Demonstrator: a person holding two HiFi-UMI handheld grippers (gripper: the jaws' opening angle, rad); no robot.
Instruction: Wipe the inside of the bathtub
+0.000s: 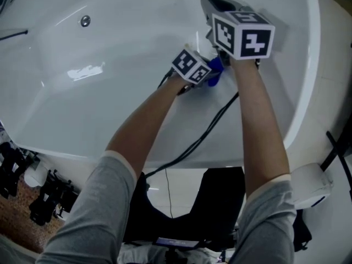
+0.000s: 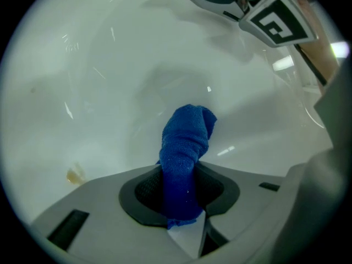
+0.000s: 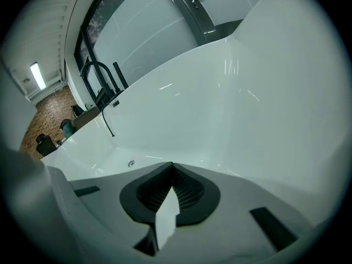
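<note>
White bathtub walls fill every view. Low inside the tub, the left gripper is clamped on a rolled blue cloth. The right gripper, jaws together with nothing between them, hovers just beside it. Both grippers carry black-and-white square markers, which bear no readable words.

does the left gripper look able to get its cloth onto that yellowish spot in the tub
Probably yes. The left gripper, shut on the blue cloth, is inside the bathtub, and the yellowish spot lies close beside it with only bare surface between.
</note>
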